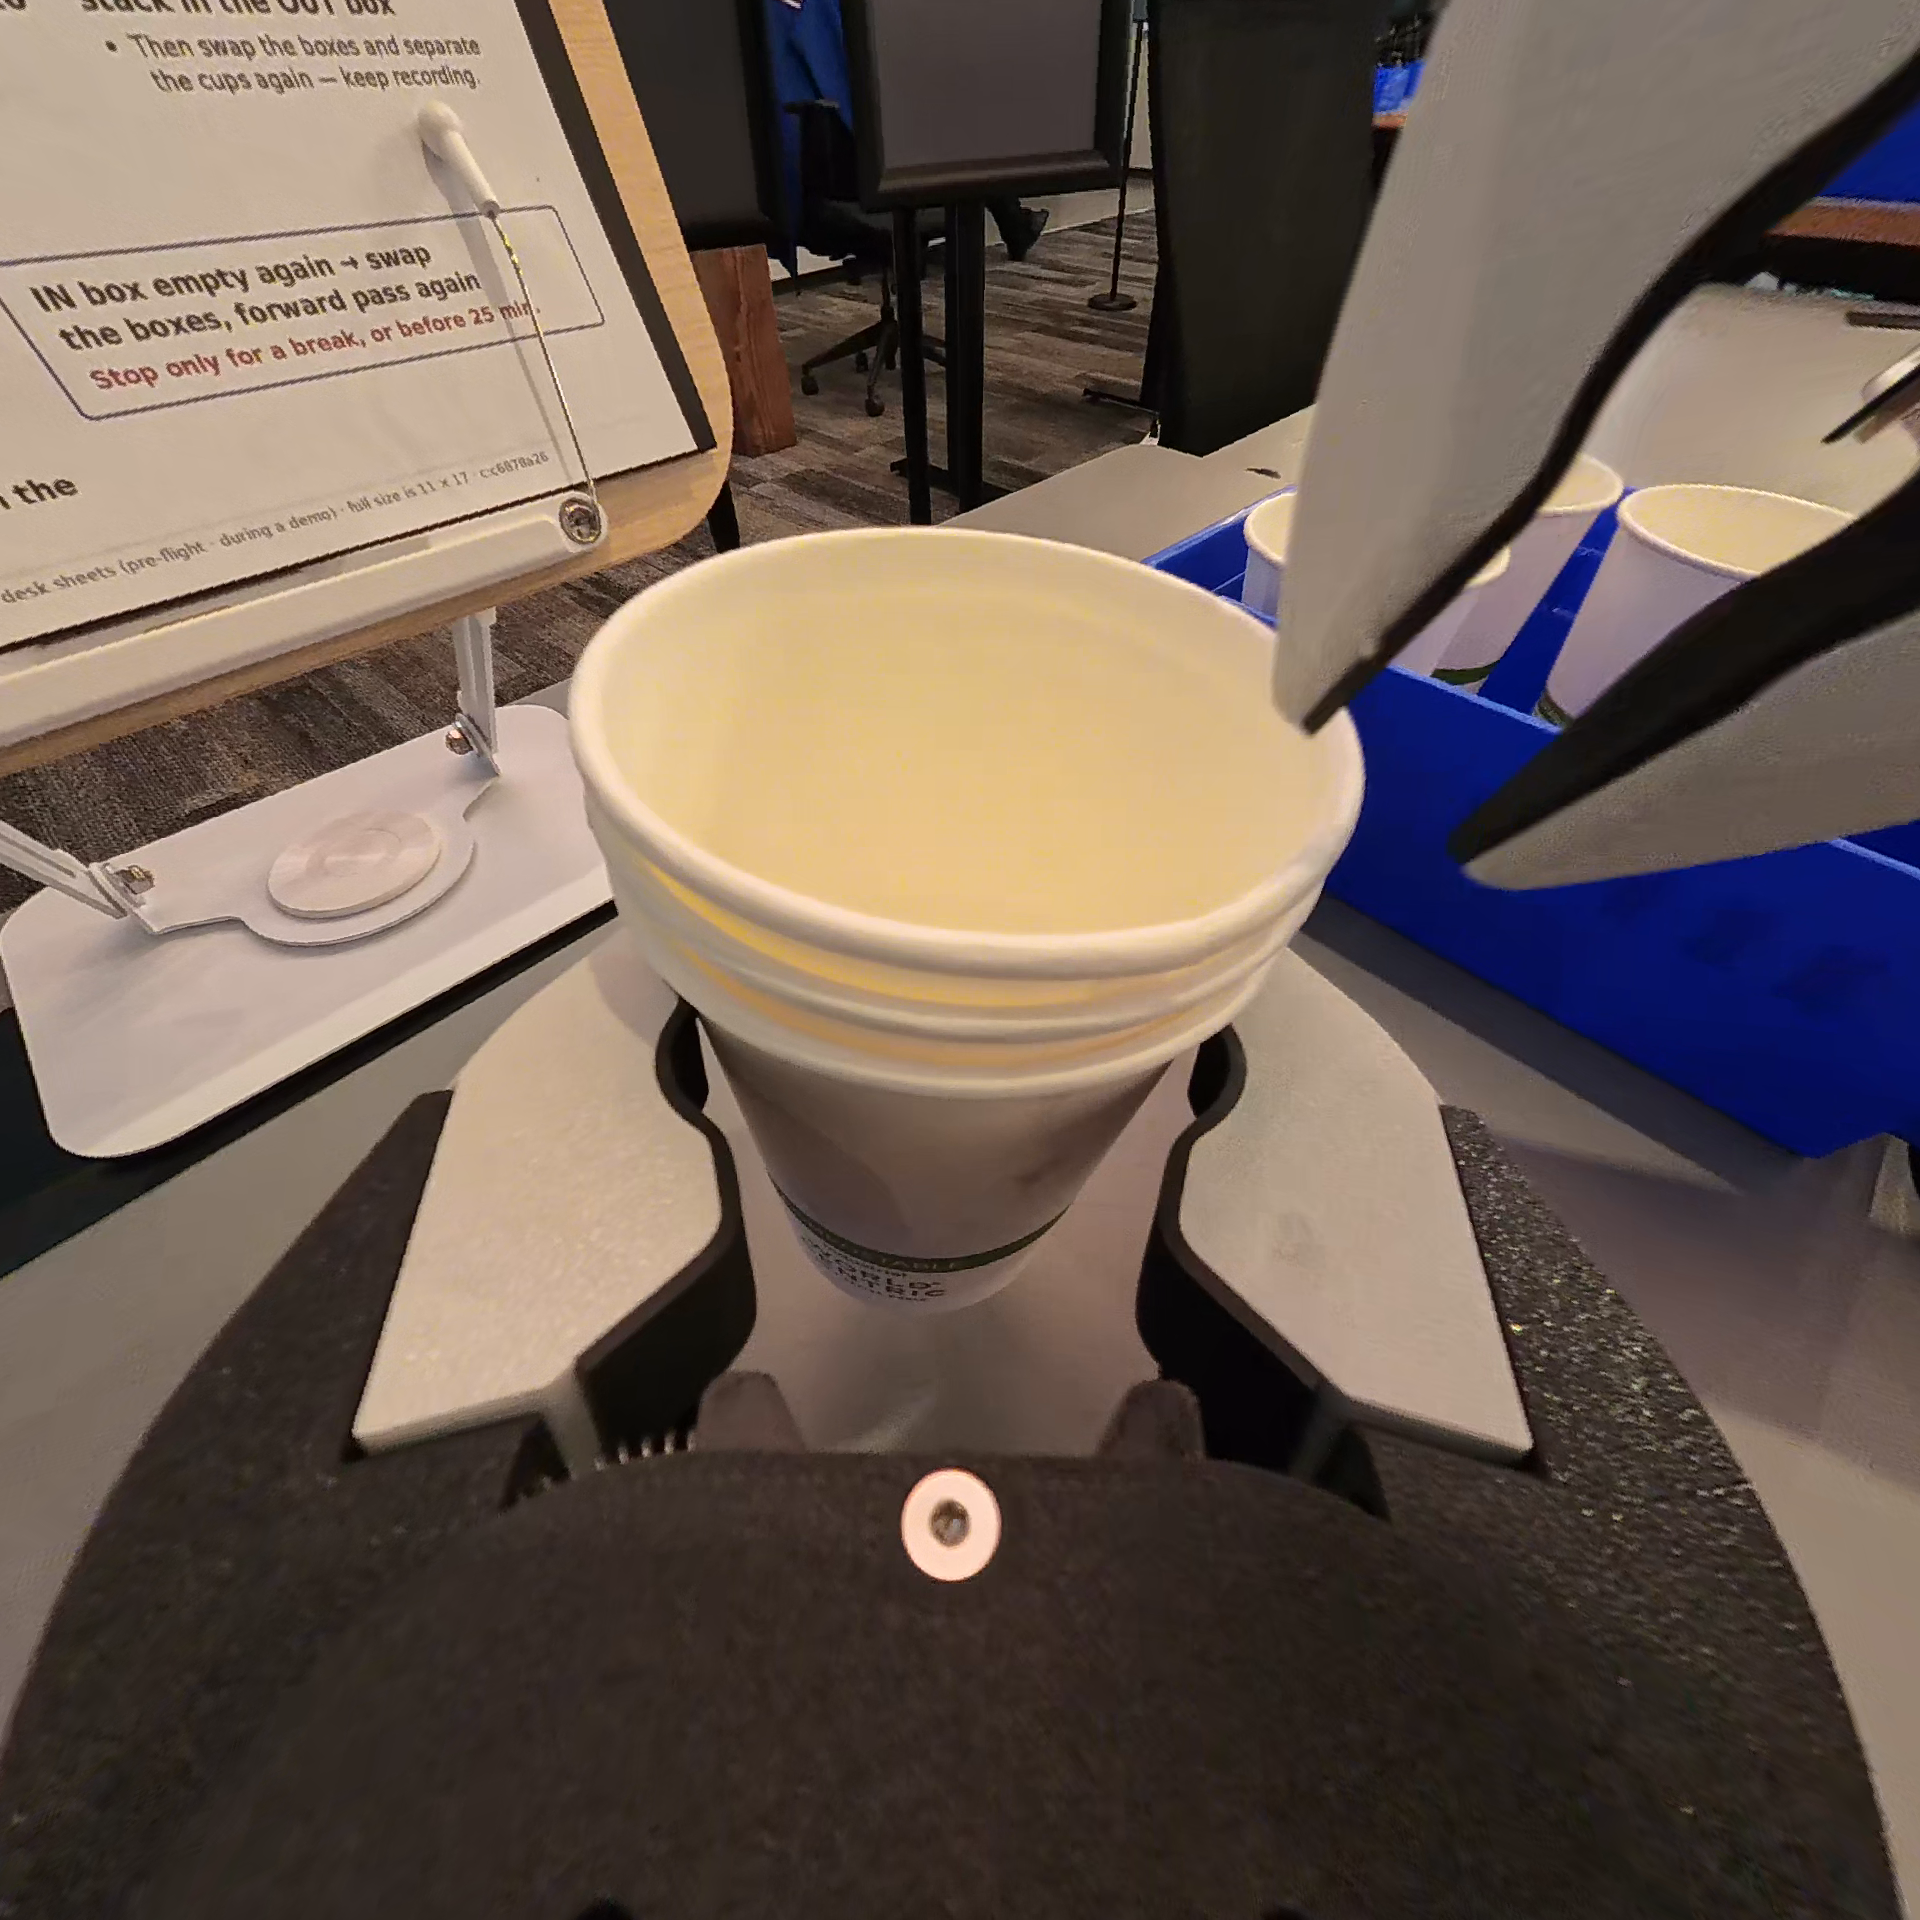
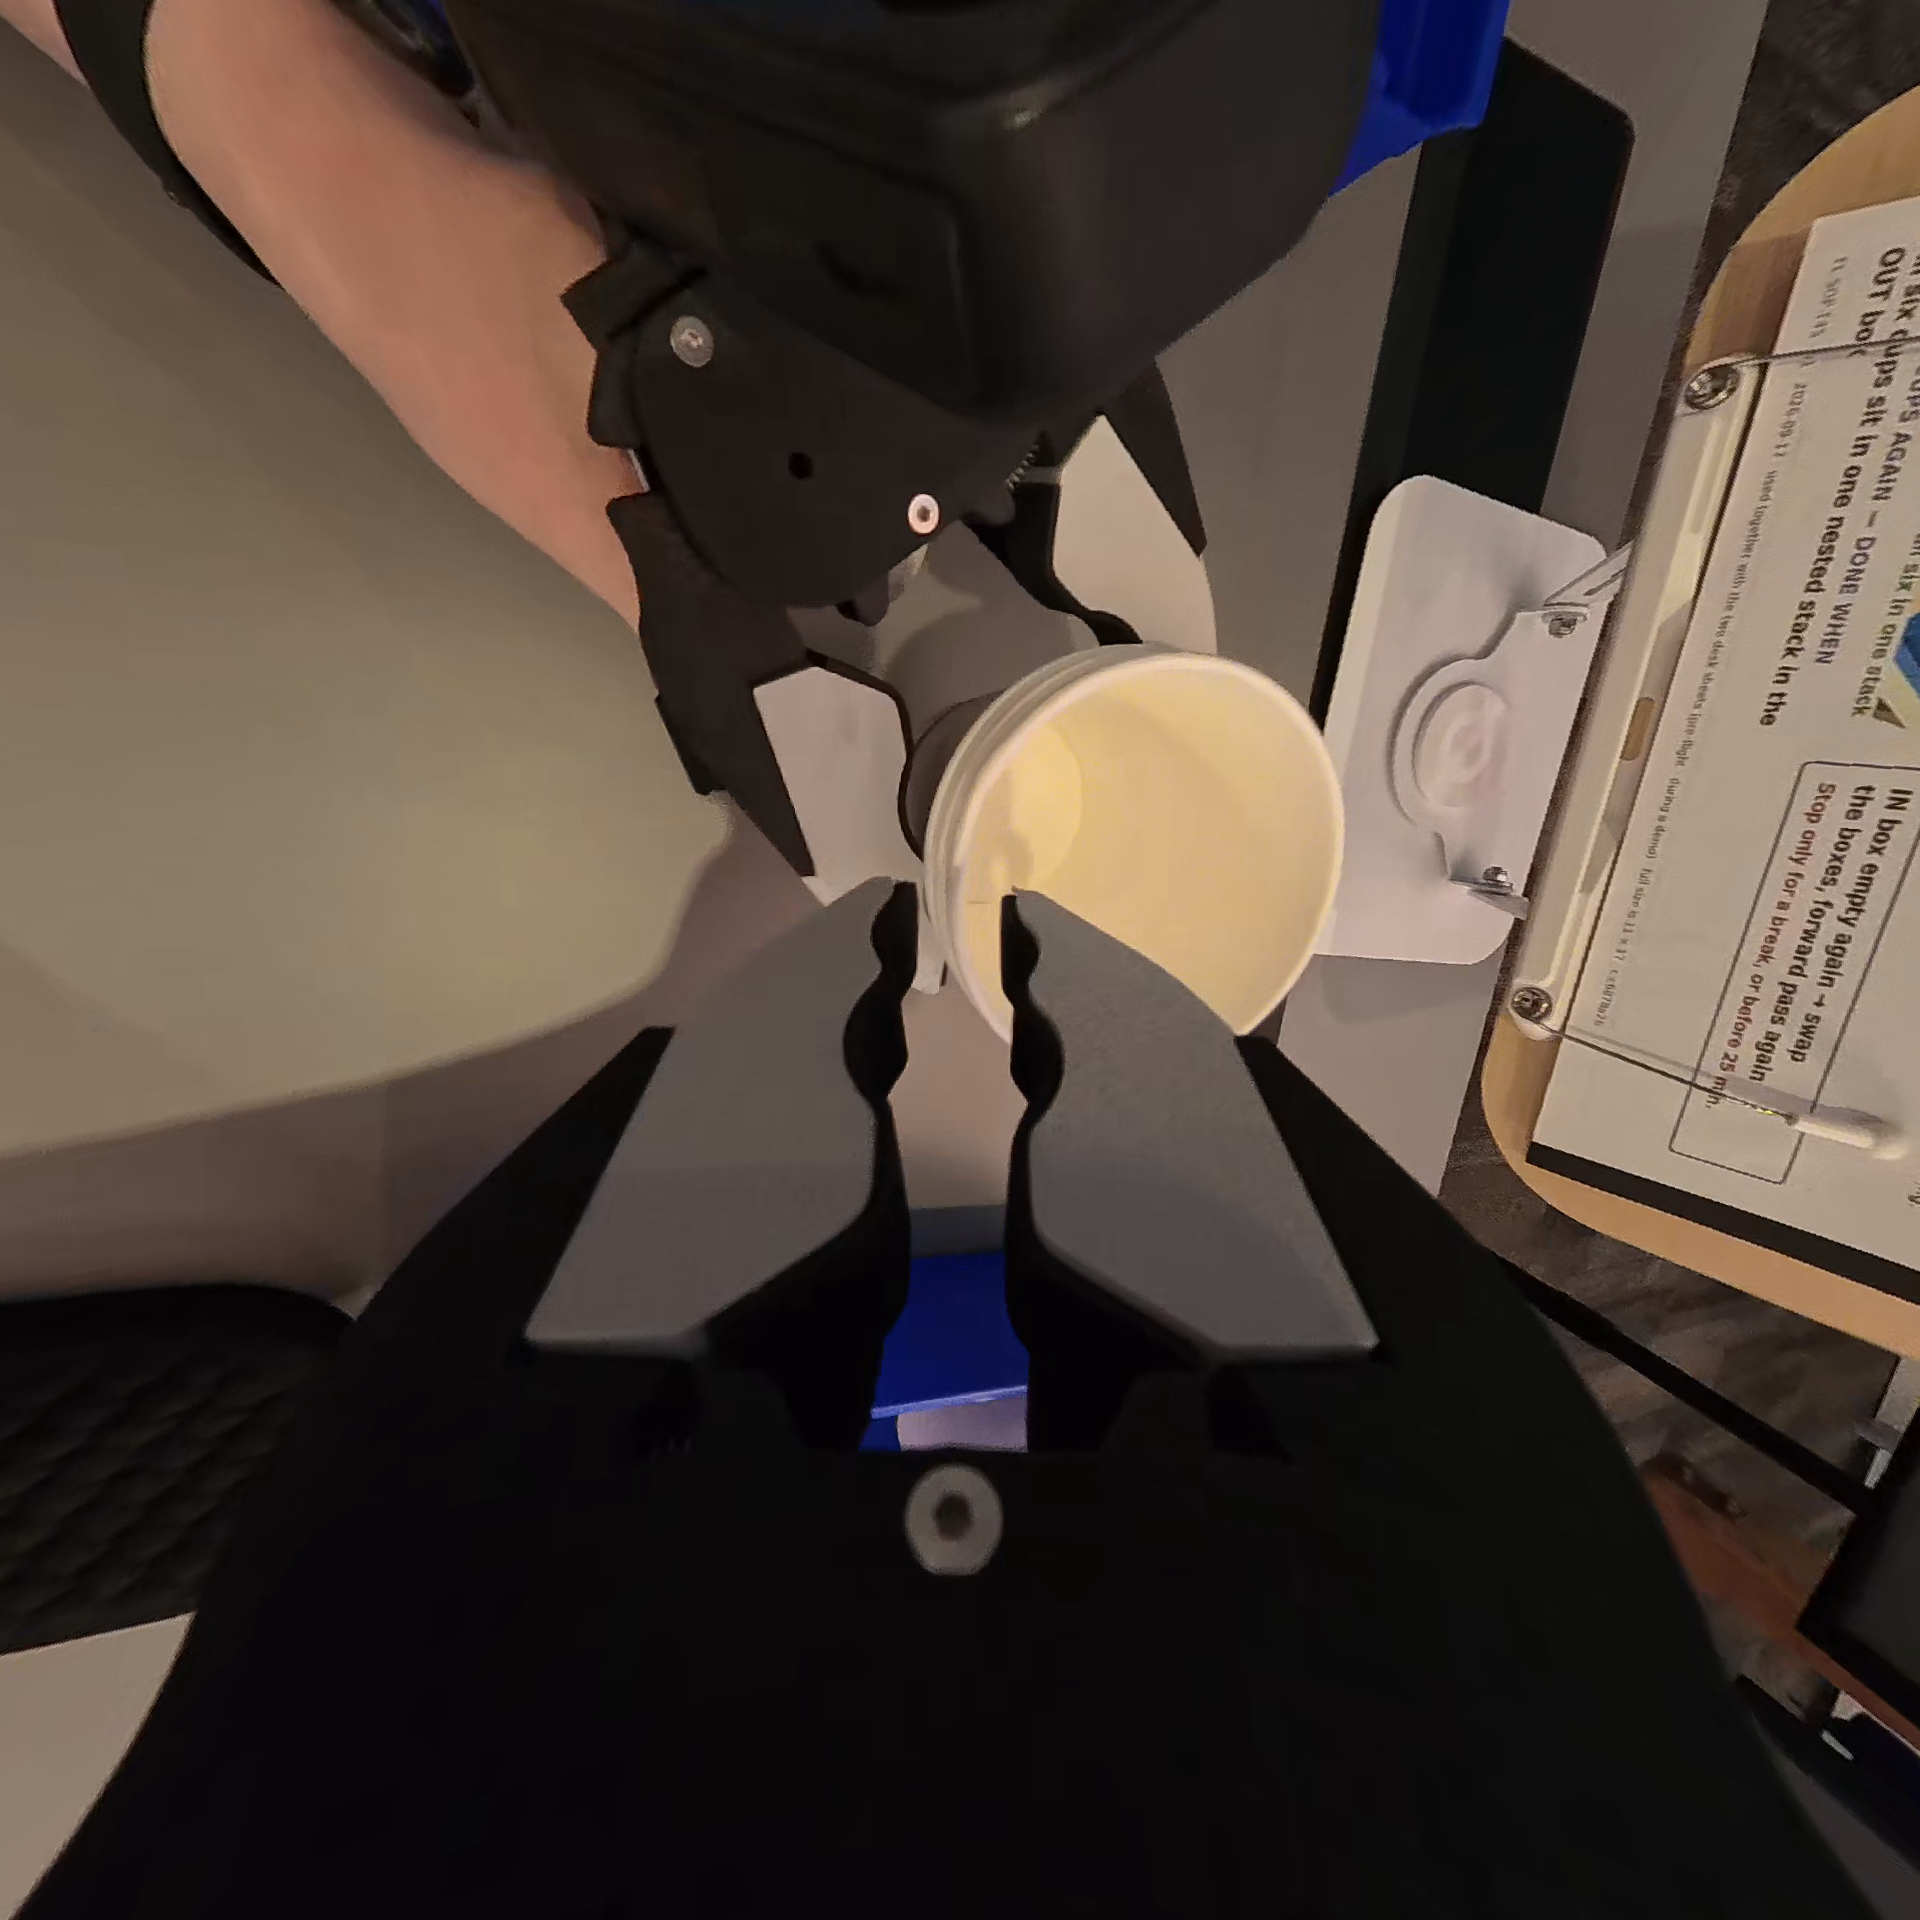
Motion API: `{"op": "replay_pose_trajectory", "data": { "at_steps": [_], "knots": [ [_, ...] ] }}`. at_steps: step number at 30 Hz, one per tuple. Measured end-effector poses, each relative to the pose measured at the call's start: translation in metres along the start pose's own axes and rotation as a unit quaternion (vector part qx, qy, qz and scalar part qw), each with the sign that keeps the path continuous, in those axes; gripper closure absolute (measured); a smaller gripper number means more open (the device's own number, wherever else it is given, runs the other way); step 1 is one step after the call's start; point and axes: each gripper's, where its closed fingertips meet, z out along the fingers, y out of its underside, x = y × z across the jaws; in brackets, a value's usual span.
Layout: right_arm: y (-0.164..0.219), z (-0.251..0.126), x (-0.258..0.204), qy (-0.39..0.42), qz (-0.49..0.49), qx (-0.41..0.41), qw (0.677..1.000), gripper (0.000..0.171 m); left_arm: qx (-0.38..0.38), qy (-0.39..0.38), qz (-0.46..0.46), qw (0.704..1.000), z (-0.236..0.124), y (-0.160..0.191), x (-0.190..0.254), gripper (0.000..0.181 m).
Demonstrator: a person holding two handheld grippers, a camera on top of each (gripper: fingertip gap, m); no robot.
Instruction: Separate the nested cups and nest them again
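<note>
A stack of several nested white paper cups [image 1: 956, 831] with a green band near the base sits between the fingers of my left gripper [image 1: 951, 1049], which is shut on its lower body and holds it tilted above the grey table. My right gripper [image 2: 954, 899] is open and straddles the stack's [image 2: 1164, 831] near rim, one fingertip inside the top cup and one outside. In the left wrist view it [image 1: 1392, 790] comes in from the upper right. The left gripper [image 2: 951, 743] also shows in the right wrist view behind the stack.
A blue bin [image 1: 1662, 987] with single white cups [image 1: 1714, 582] standing in it is at the right. A wooden stand with an instruction sheet [image 1: 312, 312] on a white base [image 1: 260, 935] is at the left. A person's forearm [image 2: 468, 416] holds the left gripper.
</note>
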Motion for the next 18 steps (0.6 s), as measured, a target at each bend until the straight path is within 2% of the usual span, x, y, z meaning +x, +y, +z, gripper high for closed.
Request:
{"op": "replay_pose_trajectory", "data": {
  "at_steps": [9, 18],
  "knots": [
    [0.004, 0.012, -0.002, -0.022, 0.010, -0.001, 1.000, 0.167, 0.001, 0.002, 0.001, 1.000, 0.000, -0.001, 0.001, 0.088],
    [0.004, 0.005, 0.000, -0.022, 0.012, -0.003, 1.000, 0.168, -0.005, 0.002, 0.006, 1.000, 0.003, 0.003, 0.002, 0.088]
  ]
}}
